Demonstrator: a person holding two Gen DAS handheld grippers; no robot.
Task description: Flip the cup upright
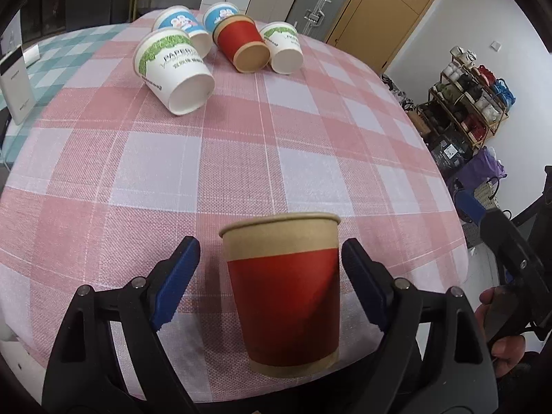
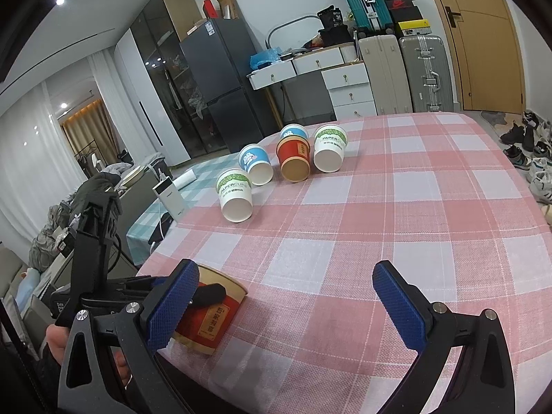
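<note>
White cup with green band (image 2: 235,195): "PAPERCUPS", small Chinese line under it, too small to read. Second white cup (image 2: 329,151): "PAPERCUP", end cut off. Near red cup (image 2: 210,321): vertical label, looks like "智掌有喜", not sure. Black item on drawer unit (image 2: 333,17): "38".

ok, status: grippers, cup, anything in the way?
Left gripper open, jaws either side of the red cup, which stands upright near the table edge. Right gripper open, empty. Five cups lie on their sides beyond, path clear.
</note>
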